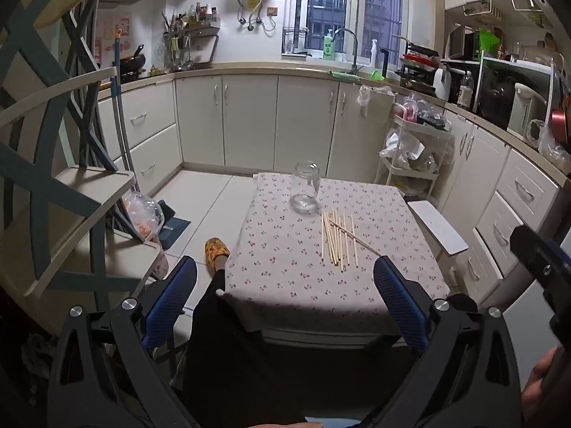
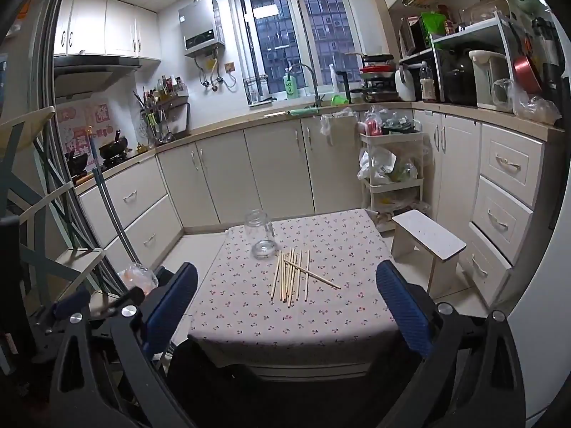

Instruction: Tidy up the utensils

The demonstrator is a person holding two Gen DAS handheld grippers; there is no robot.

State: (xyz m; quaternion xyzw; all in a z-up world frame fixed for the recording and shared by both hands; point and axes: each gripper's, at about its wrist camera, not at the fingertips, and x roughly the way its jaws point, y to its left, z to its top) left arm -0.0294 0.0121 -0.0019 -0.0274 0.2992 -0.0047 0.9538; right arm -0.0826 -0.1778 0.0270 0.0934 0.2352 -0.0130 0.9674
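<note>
The chopsticks [image 1: 337, 240] lie loose in a rough bundle near the middle of the bench [image 1: 285, 285], one stick crossing the rest aslant; the empty glass jar [image 1: 306, 187] stands upright just beyond them, at about eleven o'clock, close but apart; a small white stool [image 1: 437, 226] sits off the bench at three o'clock. The left gripper [image 1: 285, 296] hangs back at the near edge, at six o'clock, jaws spread wide and empty; the right gripper [image 2: 287, 301] likewise, released and holding nothing. No stick looks lifted yet, so this reads as the opening step; next, likely, a gripper must descend and pinch the thin sticks for the jar.
</note>
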